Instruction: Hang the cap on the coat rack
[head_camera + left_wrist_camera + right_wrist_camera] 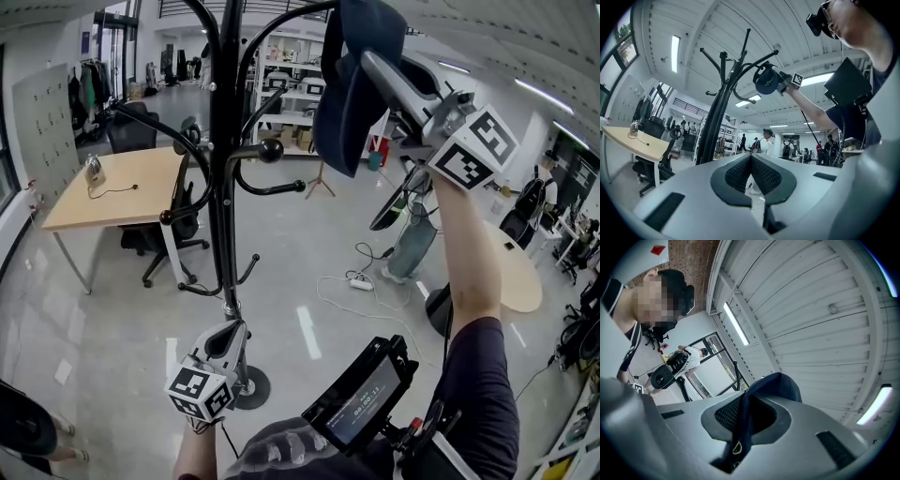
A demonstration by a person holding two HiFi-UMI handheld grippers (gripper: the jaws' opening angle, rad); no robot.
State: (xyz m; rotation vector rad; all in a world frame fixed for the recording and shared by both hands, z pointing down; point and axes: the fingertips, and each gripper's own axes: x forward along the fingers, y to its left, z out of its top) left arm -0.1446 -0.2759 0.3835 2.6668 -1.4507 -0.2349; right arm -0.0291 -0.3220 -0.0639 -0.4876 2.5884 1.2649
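The cap (349, 89) was not yet hung: it dangled from the right gripper (373, 62), whose jaws were clamped on its fabric, just beside an upper hook of the coat rack (225, 141). Hooking and release remained. Well below it, the left gripper (225, 337) was closed and empty, near the pole.

text: none legible | screen (361, 405): digits too blurred

Grey left gripper (751, 157) and right gripper (743, 399) bear black-and-white marker cubes (473, 141); dark sleeve (478, 375).
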